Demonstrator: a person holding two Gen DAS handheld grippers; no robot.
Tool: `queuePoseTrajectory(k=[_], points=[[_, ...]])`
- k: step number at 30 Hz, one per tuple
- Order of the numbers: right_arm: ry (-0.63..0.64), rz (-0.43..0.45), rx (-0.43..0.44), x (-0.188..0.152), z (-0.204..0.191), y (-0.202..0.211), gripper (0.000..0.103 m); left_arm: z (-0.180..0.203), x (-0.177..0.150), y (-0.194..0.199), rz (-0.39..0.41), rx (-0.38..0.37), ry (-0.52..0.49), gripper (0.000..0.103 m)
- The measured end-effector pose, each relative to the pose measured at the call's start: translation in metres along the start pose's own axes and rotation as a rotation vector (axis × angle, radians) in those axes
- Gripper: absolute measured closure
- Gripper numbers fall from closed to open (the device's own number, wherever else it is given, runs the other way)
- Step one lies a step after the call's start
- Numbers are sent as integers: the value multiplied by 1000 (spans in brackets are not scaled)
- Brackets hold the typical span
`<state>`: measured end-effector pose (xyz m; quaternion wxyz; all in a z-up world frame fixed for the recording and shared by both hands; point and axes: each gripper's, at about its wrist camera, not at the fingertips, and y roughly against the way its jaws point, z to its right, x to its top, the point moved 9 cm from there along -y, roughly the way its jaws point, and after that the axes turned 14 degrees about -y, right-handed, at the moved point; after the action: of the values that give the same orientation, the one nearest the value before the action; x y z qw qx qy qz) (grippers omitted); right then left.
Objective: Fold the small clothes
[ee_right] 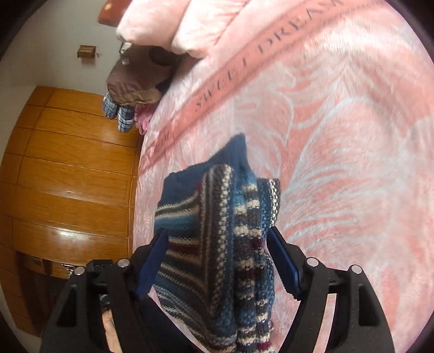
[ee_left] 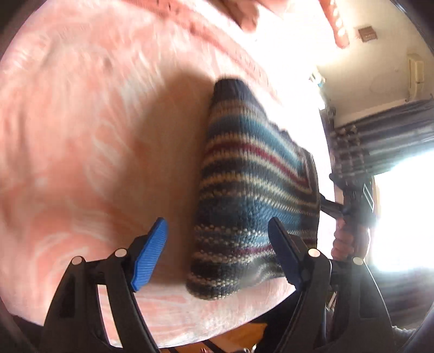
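A small knitted garment with blue, cream and maroon stripes [ee_left: 252, 173] rises in a tented fold off the pink bed cover [ee_left: 81, 135]. My left gripper [ee_left: 217, 244] is open, and the garment's lower hem lies between its blue pads and against the right-hand one. In the right wrist view the same garment [ee_right: 217, 244] is bunched between the fingers of my right gripper [ee_right: 219, 258], which stand wide apart. From the left wrist view the right gripper [ee_left: 350, 201] shows at the garment's right edge, held by a hand [ee_left: 350, 241].
The bed's edge runs close to both grippers, with a wooden floor [ee_right: 67, 176] beyond it. A brown padded garment and checked fabric [ee_right: 130, 89] hang off the bed's far corner. A pink pillow or folded blanket [ee_right: 176, 24] lies at the head. A bright window [ee_left: 407, 217] glares at the right.
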<state>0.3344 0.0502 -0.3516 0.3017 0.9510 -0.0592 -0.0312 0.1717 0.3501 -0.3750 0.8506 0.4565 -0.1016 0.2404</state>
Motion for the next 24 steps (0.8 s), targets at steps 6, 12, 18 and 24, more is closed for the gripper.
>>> queuePoseTrajectory(k=[6, 12, 18, 24], points=[[102, -3, -114, -13, -14, -17, 48, 83, -5, 11, 49, -312, -122, 31], [171, 95, -153, -13, -23, -23, 94, 65, -44, -35, -89, -338, -82, 34], [116, 61, -187, -2, 9, -35, 83, 70, -49, -27, -158, -394, -84, 34], [142, 103, -136, 0, -17, -17, 74, 63, 28, 7, -2, -382, -128, 27]])
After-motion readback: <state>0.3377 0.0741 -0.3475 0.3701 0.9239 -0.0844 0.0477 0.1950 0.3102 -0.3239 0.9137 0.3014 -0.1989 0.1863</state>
